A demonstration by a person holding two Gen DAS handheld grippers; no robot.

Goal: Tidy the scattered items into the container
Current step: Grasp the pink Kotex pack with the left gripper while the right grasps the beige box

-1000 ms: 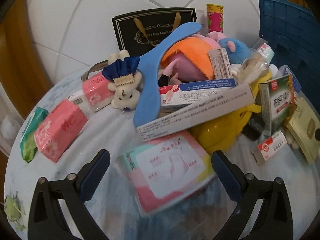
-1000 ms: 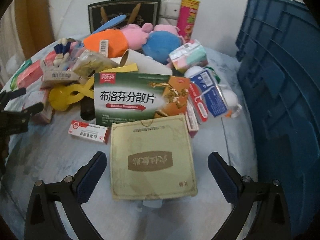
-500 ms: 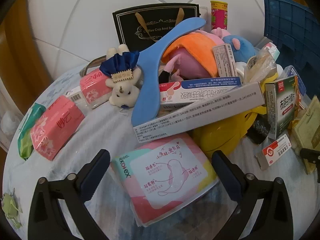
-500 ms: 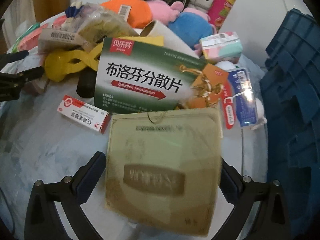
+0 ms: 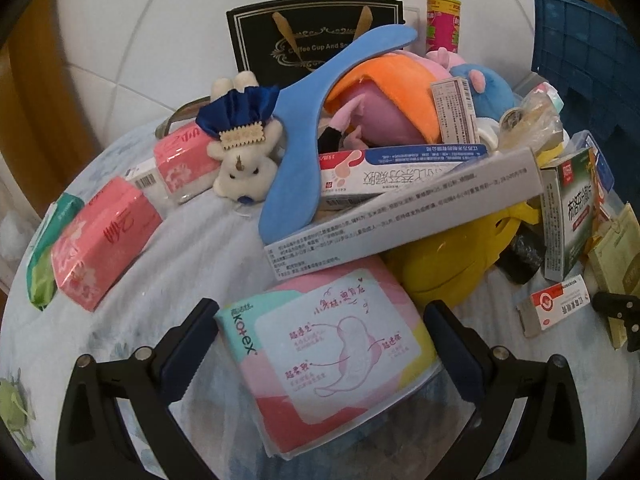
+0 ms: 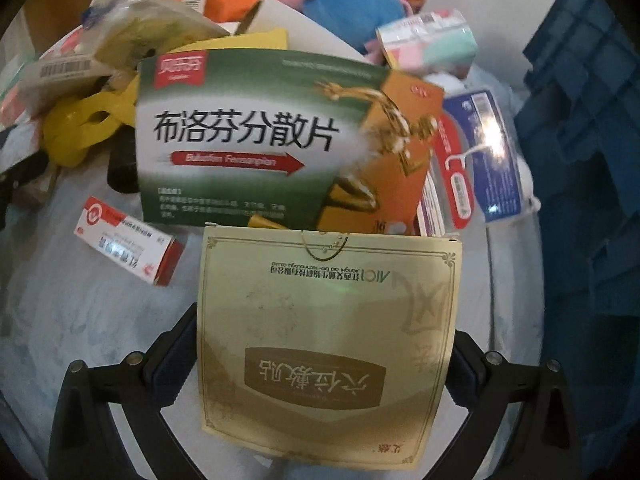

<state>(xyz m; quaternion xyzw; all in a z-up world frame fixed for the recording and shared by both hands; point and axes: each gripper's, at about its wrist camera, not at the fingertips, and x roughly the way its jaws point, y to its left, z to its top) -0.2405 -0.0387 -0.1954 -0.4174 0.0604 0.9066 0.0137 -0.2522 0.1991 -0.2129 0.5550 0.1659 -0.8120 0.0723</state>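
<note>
The table (image 5: 168,264) is round and covered with a pale blue cloth, and it stands before a white wall with grey lines. Many things lie on it in a heap: plush toys, medicine boxes, pink tissue packs (image 5: 102,246) and a blue hanger (image 5: 304,128).

The left gripper (image 5: 320,340) is low over the near part of the table, and its jaws stand wide on both sides of a pink Kotex pack (image 5: 332,356). The fingers are close to the edges of the pack; I cannot tell if they touch it.

The right gripper (image 6: 324,356) points at the heap from the other side. A flat gold packet (image 6: 328,340) fills the space between its jaws, and its edges hide the finger pads, so I cannot tell if they press it. A green medicine box (image 6: 256,140) lies just behind it.

The blue container (image 6: 588,152) stands at the right edge of the table. Its inside is not visible.
</note>
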